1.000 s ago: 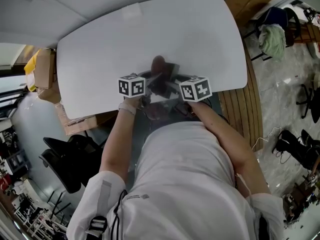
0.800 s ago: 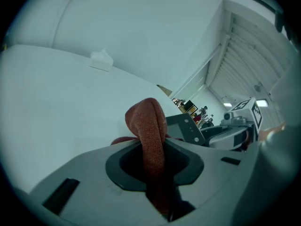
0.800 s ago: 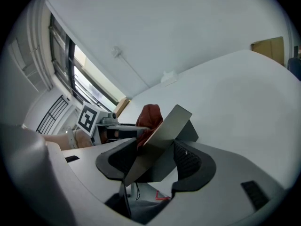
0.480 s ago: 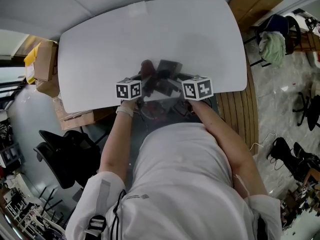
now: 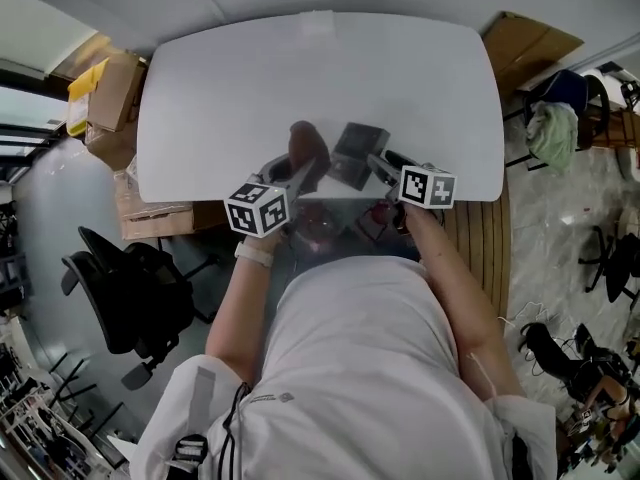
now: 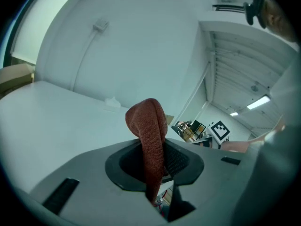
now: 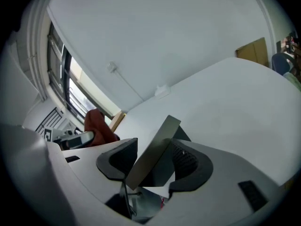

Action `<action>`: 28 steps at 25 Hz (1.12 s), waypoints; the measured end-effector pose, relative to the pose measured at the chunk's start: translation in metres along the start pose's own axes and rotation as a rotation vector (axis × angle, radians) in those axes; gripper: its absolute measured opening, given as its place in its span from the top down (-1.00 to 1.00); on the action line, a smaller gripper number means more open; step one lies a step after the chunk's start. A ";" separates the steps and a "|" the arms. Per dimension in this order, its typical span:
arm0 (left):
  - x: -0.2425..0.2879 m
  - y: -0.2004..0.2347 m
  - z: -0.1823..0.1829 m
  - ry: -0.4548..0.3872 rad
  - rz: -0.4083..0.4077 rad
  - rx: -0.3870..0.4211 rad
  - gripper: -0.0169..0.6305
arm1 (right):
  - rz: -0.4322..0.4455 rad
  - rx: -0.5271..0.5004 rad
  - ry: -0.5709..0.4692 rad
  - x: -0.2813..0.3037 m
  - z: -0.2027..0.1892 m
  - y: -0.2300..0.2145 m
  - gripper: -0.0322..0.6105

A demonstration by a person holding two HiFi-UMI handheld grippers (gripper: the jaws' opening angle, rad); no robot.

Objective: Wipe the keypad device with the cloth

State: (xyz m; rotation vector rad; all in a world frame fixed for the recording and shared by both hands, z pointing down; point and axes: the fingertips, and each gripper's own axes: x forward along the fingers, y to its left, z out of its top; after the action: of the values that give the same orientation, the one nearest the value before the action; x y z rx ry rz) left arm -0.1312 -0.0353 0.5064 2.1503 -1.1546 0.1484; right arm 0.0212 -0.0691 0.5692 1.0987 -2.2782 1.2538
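My left gripper (image 6: 157,173) is shut on a rust-red cloth (image 6: 148,131), which sticks up from between its jaws; in the head view the cloth (image 5: 307,144) hangs over the table's near edge. A flat grey keypad device (image 7: 151,149) stands tilted in my right gripper (image 7: 153,166), which is shut on it. In the head view the device (image 5: 358,154) is just right of the cloth, a small gap apart, with my right gripper (image 5: 385,168) behind it and my left gripper (image 5: 290,173) below the cloth. The keypad face is hidden.
A white rounded table (image 5: 250,78) lies under both grippers. Cardboard boxes (image 5: 110,98) stand to its left, a black office chair (image 5: 130,288) at lower left. A chair with clothes (image 5: 555,118) is at the right on a wooden floor strip.
The head camera has shifted, so the table sits lower and more to the right. Both grippers have spread apart: the cloth and the device, overlapping before, now show a small gap.
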 end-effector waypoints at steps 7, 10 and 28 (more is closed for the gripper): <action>-0.057 -0.041 0.034 -0.165 -0.082 0.157 0.67 | 0.084 -0.216 -0.383 -0.069 0.057 0.070 0.49; -0.073 -0.056 0.042 -0.201 -0.090 0.207 0.66 | 0.109 -0.385 -0.476 -0.097 0.065 0.110 0.70; -0.122 -0.227 0.026 -0.388 0.042 0.242 0.66 | 0.426 -0.560 -0.442 -0.226 0.019 0.183 0.71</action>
State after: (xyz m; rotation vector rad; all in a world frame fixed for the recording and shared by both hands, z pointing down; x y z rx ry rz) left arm -0.0342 0.1179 0.3217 2.4394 -1.4633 -0.1241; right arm 0.0333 0.0806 0.3199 0.7531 -3.0452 0.4273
